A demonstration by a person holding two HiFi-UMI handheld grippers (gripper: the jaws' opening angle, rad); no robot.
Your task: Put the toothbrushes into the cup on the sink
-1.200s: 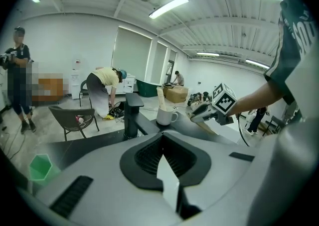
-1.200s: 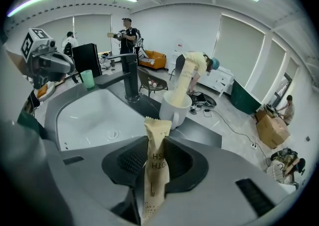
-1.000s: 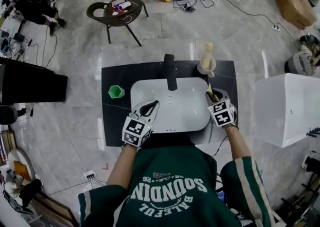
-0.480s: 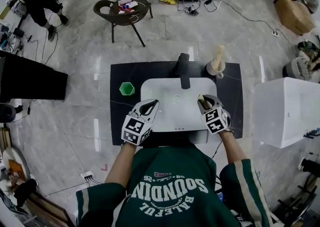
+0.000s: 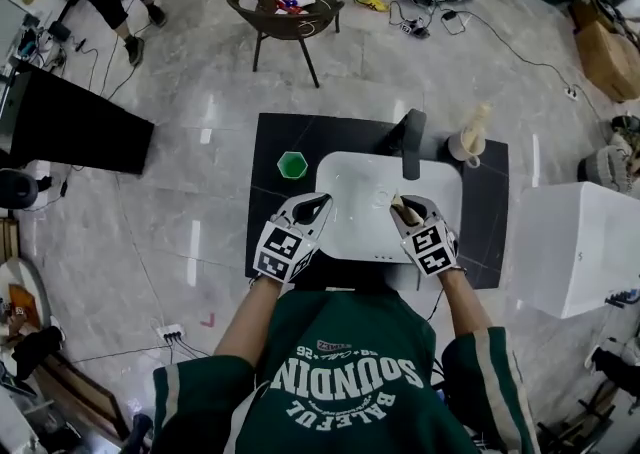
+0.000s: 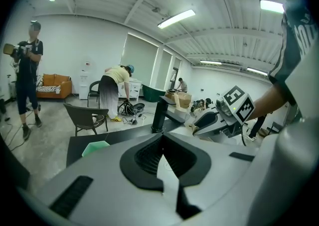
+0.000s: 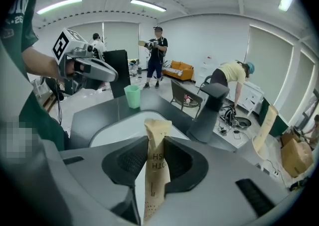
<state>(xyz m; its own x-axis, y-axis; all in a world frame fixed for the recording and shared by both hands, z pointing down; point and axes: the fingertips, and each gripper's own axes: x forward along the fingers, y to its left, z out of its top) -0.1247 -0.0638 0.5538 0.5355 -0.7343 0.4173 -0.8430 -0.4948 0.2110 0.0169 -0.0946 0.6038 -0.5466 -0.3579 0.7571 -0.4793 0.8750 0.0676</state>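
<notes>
My right gripper (image 5: 401, 206) is shut on a toothbrush in a brown paper wrapper (image 7: 156, 168), which stands upright between the jaws above the white sink basin (image 5: 355, 232). A green cup (image 5: 292, 164) stands on the black counter left of the basin and shows again as the green cup (image 7: 132, 95) beyond the toothbrush. A white mug (image 5: 466, 147) at the back right holds another wrapped toothbrush (image 5: 475, 124). My left gripper (image 5: 312, 208) hovers at the basin's left rim, jaws together with nothing between them.
A black faucet (image 5: 412, 142) rises behind the basin. The black counter (image 5: 270, 232) ends close to the person's body. A white cabinet (image 5: 575, 247) stands to the right and a dark chair (image 5: 285, 7) behind. People stand farther back in the room.
My right gripper has carried the wrapped toothbrush left, from the basin's right rim to over the basin. The left gripper has kept its place at the left rim. The head view has shifted.
</notes>
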